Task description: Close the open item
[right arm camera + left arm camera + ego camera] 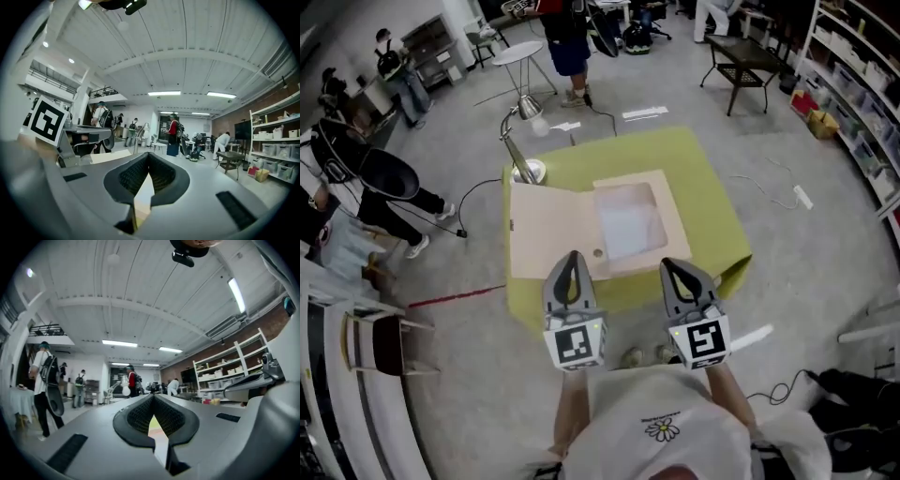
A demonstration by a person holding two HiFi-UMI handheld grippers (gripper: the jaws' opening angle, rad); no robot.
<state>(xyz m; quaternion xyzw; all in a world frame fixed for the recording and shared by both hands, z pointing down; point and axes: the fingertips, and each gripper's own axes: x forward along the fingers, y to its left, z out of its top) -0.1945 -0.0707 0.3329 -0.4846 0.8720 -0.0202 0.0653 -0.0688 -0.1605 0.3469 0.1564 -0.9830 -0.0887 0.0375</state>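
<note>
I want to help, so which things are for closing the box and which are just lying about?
For the job: open box, left tongs, right tongs.
Just lying about: desk lamp, round side table, dark bench.

I can't read a word or number anywhere. The left gripper [572, 256] and right gripper [676, 265] carry only black-and-white square marker patterns, and the print on the person's shirt [662, 441] is too small.

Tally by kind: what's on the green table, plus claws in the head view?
Box: 1
Lamp: 1
Claws: 2 (left claw, right claw)
Total: 4
</note>
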